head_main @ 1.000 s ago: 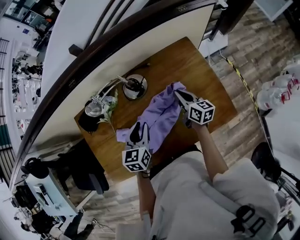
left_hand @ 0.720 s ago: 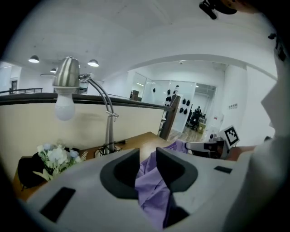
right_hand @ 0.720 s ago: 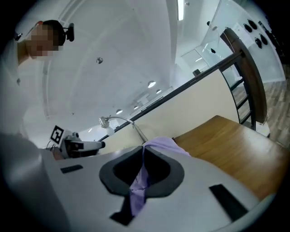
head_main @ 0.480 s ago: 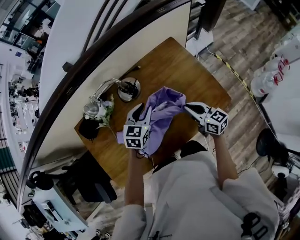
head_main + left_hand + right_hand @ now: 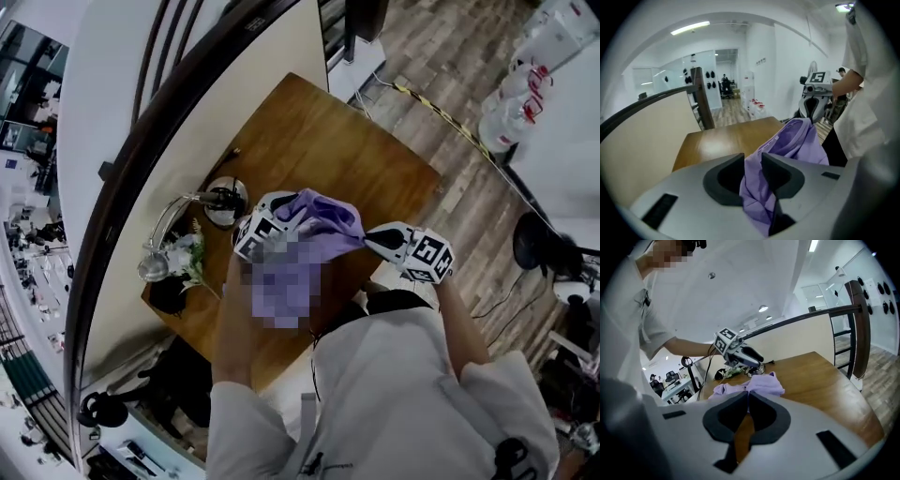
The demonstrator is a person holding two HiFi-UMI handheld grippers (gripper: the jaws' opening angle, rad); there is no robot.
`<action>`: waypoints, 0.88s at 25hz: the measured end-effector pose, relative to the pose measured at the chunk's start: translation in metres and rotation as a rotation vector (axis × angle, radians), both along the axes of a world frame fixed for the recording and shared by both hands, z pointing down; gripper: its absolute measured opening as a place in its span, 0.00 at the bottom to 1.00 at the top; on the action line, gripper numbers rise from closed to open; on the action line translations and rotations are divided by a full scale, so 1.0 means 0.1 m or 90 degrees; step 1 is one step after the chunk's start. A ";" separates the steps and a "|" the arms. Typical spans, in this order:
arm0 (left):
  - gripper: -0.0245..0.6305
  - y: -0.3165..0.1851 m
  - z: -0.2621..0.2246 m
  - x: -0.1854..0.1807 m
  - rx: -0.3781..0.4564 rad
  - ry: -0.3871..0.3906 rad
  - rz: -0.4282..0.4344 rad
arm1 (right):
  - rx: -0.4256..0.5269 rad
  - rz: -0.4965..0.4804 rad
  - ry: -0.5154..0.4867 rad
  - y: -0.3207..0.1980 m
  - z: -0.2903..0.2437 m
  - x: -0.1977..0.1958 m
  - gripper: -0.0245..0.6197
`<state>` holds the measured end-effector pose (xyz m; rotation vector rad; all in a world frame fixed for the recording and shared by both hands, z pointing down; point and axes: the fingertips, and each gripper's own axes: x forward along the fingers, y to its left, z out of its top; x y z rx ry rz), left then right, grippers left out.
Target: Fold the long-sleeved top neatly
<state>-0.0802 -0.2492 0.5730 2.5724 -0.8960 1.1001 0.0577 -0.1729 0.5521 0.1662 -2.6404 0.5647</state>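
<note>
Top (image 5: 323,220) bunched over table (image 5: 375,141), near its front edge, strung between both grippers. Left gripper (image 5: 292,204) clamped on thick wad of cloth; right gripper (image 5: 368,237) pinched almost shut on thin edge. Step, by judgement: spreading out, no fold laid yet. Next: draw ends apart evenly, lay flat, find sleeves.

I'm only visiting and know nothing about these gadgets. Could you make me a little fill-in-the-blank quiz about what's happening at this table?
1. The top is ____ in colour.
2. The table under it is made of ____.
3. A thick fold of the top is clamped by the gripper in the person's ____ hand.

Missing words: purple; wood; left.
</note>
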 end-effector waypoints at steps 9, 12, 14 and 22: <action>0.28 -0.31 0.76 0.25 -0.087 -0.086 0.136 | 0.009 -0.050 0.069 0.10 0.27 0.17 0.07; 0.29 -0.28 0.95 0.32 -0.133 -0.097 0.163 | 0.015 -0.059 0.075 0.09 0.27 0.20 0.07; 0.32 -0.24 1.04 0.35 -0.170 -0.089 0.173 | 0.023 -0.074 0.078 0.10 0.25 0.21 0.07; 0.38 -0.11 0.98 0.25 -0.276 -0.070 0.234 | 0.060 -0.120 0.115 0.27 0.21 0.26 0.07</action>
